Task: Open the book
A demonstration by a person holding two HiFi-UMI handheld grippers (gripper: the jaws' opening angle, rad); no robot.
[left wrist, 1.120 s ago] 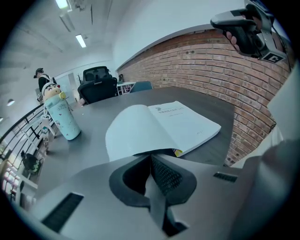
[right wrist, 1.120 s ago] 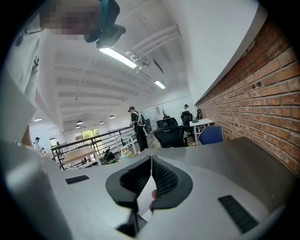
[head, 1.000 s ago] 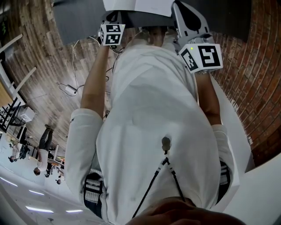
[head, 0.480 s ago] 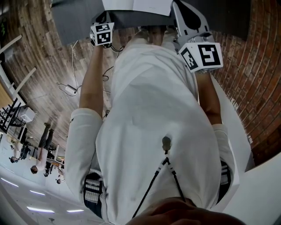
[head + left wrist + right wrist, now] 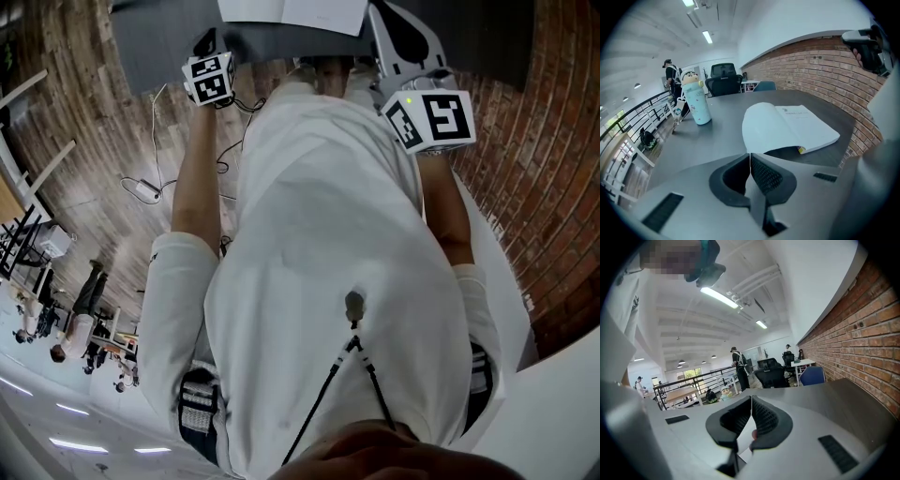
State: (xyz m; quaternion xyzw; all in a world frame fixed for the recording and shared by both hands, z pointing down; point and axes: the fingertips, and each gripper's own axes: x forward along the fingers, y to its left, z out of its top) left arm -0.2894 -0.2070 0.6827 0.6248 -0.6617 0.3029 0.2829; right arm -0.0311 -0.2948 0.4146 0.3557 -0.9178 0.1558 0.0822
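Note:
The book [image 5: 787, 126] lies open on the grey table [image 5: 717, 140], white pages up, its left page curling upward. It also shows at the top edge of the head view as the book [image 5: 291, 11]. My left gripper [image 5: 750, 155] is shut with nothing in it, a short way in front of the book's left page. Its marker cube [image 5: 211, 80] sits left of the book. My right gripper [image 5: 751, 398] is shut and raised, looking level across the table. A white surface shows through the gap below its tips. Its marker cube [image 5: 431, 120] is at the right.
A light blue bottle [image 5: 696, 104] with a cartoon figure top stands on the table, left of and beyond the book. A brick wall [image 5: 811, 70] runs along the right side. Office chairs [image 5: 771, 373] and a railing [image 5: 684, 385] lie past the table's far edge.
My left gripper has moved to the left, away from the book. The right gripper has stayed where it was.

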